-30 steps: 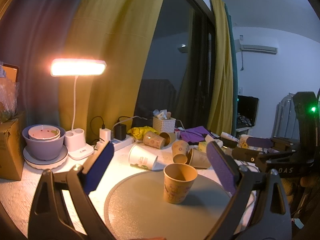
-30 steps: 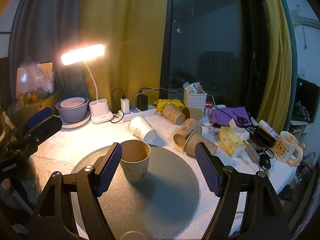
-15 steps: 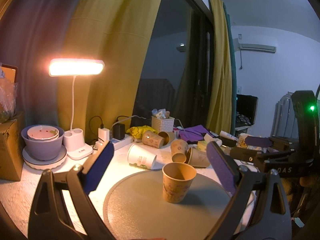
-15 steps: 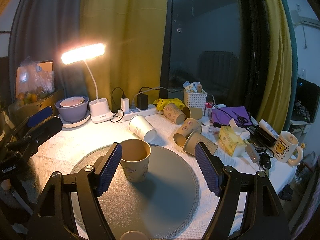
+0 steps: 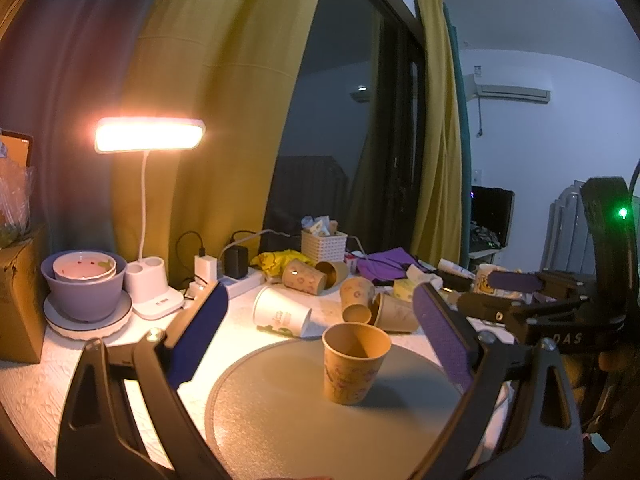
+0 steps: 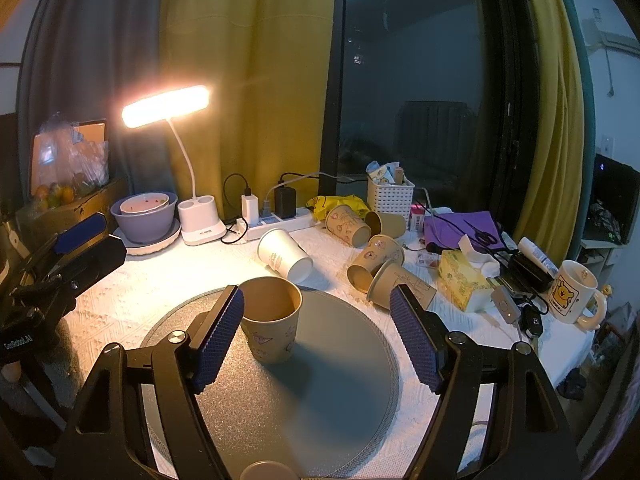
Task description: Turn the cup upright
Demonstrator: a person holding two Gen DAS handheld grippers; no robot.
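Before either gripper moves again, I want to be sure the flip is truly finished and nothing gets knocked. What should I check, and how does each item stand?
1. Brown paper cup upright, mouth up: ok.
2. Cup fully on the grey round mat: ok.
3. Left gripper open, holding nothing: ok.
4. Right gripper open, holding nothing: ok.
5. Right gripper's left pad clear of the cup: cannot tell.
6. Tipped cups beyond the mat, apart from the upright cup: ok.

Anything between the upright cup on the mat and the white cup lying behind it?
Nothing. In the right wrist view, only bare grey mat and white tablecloth separate the upright cup from the white cup.
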